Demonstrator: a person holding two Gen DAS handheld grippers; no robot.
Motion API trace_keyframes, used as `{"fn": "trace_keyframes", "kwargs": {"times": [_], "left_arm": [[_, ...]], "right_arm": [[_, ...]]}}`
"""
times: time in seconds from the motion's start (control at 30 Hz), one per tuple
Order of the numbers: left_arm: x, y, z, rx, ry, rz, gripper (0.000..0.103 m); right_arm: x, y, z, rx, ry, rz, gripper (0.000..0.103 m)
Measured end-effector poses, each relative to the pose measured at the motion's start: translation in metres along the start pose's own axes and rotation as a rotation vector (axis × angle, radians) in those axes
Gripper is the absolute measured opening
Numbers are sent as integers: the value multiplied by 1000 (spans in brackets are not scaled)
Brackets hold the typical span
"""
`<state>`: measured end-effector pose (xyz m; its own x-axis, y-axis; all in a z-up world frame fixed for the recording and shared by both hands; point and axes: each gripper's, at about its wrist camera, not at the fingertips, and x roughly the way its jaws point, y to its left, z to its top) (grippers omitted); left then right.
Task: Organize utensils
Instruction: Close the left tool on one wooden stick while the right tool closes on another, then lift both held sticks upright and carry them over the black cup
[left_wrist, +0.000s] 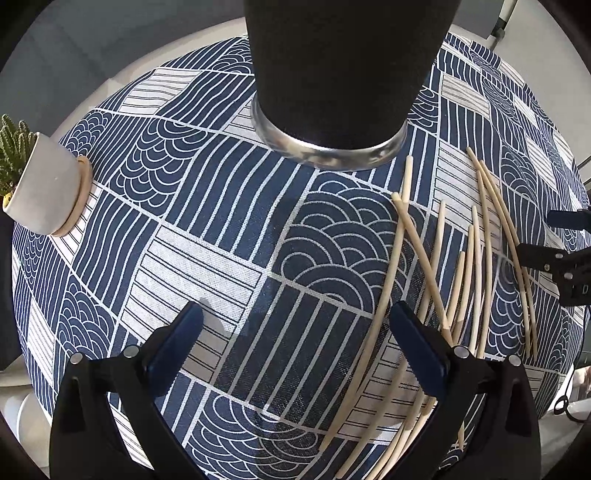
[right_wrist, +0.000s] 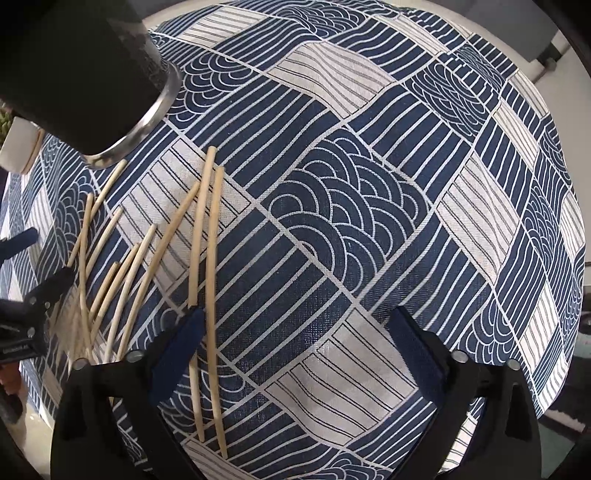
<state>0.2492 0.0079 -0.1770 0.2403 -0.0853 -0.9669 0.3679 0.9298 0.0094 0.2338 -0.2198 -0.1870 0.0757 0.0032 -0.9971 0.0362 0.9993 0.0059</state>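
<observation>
Several pale wooden chopsticks (left_wrist: 421, 258) lie scattered on the blue-and-white patterned tablecloth (left_wrist: 221, 258). A tall black tumbler (left_wrist: 340, 74) with a steel band at its foot stands just behind them. My left gripper (left_wrist: 295, 314) hangs open over the cloth, its right finger over the pile's left edge. In the right wrist view the chopsticks (right_wrist: 211, 295) lie at the left and the tumbler (right_wrist: 74, 66) at the upper left. My right gripper (right_wrist: 297, 317) points down and is open. Two chopsticks run by its left finger; the pads touch nothing.
A small white plant pot (left_wrist: 44, 188) on a wooden coaster stands at the table's left edge, also seen as the pot (right_wrist: 18, 147) behind the tumbler. The round table's rim curves close on all sides. The cloth (right_wrist: 369, 221) to the right of the chopsticks is bare.
</observation>
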Motion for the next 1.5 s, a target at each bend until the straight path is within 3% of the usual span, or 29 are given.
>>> {"fn": "trace_keyframes", "kwargs": {"times": [0.07, 0.13, 0.27, 0.4, 0.53, 0.87, 1.27, 1.5], "left_arm": [[-4, -5, -3, 20, -12, -6, 87], [-8, -12, -5, 50, -33, -19, 72], [-13, -21, -9, 89, -58, -35, 56], [-16, -30, -14, 117, -50, -61, 21], [-16, -29, -21, 102, -32, -93, 6], [-25, -24, -48, 23, 10, -81, 5], [-71, -20, -92, -88, -69, 7, 5], [-115, -24, -108, -132, -146, 81, 5]], "right_arm": [[-9, 0, -2, -11, -18, 3, 51], [-15, 2, -2, -15, -20, 5, 35], [-14, -9, 3, 3, -20, -7, 9], [-10, -15, 5, -5, -19, -20, 5], [-8, -27, 4, 10, -20, -60, 5], [-28, -52, -33, 26, -61, -5, 5], [-83, -40, -81, -28, -197, 59, 5], [-119, -29, -84, -102, -311, 139, 5]]}}
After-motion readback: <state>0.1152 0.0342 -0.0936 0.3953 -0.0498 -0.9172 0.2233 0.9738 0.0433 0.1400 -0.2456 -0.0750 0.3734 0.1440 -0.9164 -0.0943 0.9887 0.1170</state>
